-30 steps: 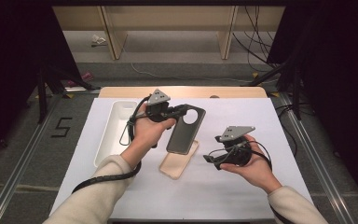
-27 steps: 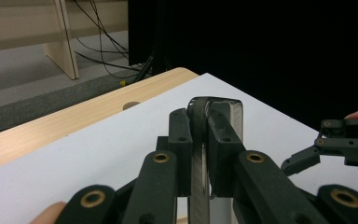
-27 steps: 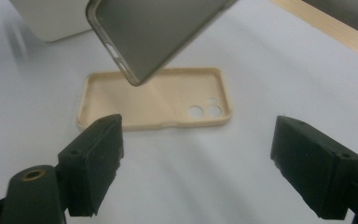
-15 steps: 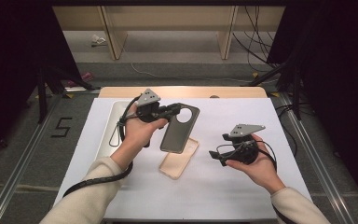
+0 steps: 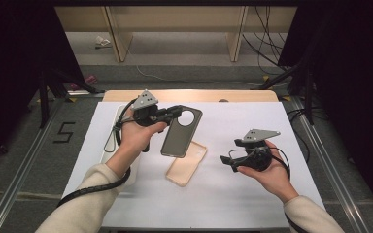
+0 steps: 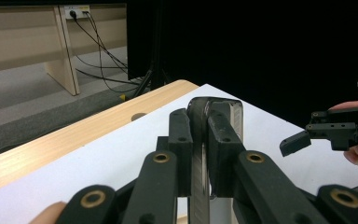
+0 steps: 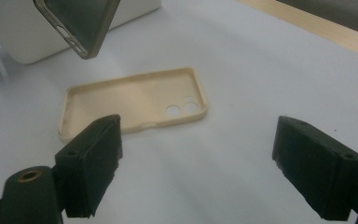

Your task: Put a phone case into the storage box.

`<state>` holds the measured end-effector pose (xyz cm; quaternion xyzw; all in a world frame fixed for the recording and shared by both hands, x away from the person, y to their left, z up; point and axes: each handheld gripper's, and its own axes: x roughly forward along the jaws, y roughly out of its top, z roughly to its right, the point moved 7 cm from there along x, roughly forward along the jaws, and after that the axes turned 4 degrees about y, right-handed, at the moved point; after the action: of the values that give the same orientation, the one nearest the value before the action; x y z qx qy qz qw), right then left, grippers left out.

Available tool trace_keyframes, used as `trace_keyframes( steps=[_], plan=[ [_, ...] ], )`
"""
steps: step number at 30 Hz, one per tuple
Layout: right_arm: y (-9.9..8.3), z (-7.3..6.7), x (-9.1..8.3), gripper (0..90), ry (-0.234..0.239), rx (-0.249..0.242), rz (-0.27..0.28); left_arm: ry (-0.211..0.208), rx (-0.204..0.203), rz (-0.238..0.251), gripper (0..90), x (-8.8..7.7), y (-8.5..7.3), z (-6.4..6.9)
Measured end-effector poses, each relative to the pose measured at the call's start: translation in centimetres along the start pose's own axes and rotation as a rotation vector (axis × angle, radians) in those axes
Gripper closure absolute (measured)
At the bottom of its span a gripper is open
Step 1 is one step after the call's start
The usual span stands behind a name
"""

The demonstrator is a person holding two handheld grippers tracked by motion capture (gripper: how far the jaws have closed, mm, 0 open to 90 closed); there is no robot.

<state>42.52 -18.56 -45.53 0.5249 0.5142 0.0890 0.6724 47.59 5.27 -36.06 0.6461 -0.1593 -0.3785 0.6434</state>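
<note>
My left gripper (image 5: 177,111) is shut on the top edge of a dark grey phone case (image 5: 179,133) with a round camera hole, holding it in the air over the white mat. In the left gripper view the case (image 6: 199,140) stands edge-on, pinched between the jaws of my left gripper (image 6: 200,135). A beige phone case (image 5: 188,162) lies open side up on the mat just below it, seen in the right gripper view as a beige case (image 7: 135,100) ahead of the jaws. My right gripper (image 5: 227,160) is held to the right, open and empty, with its jaws wide apart (image 7: 196,158).
A white tray (image 5: 110,145) lies along the mat's left side, partly under my left forearm. The white mat (image 5: 252,194) covers a wooden table (image 5: 243,95). Floor rails, cables and wooden furniture legs lie beyond the far edge.
My left hand has carried the dark case a little to the left and up, away from the beige case. The right hand has stayed about where it was.
</note>
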Motion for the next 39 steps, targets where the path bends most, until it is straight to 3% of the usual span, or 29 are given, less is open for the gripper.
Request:
trace_keyframes(
  steps=[39],
  plan=[
    [-0.2,0.5,-0.3,16.7,-0.005,0.046,0.026,0.052,-0.01,0.059,81.5,-3.8,2.2,-4.2]
  ],
)
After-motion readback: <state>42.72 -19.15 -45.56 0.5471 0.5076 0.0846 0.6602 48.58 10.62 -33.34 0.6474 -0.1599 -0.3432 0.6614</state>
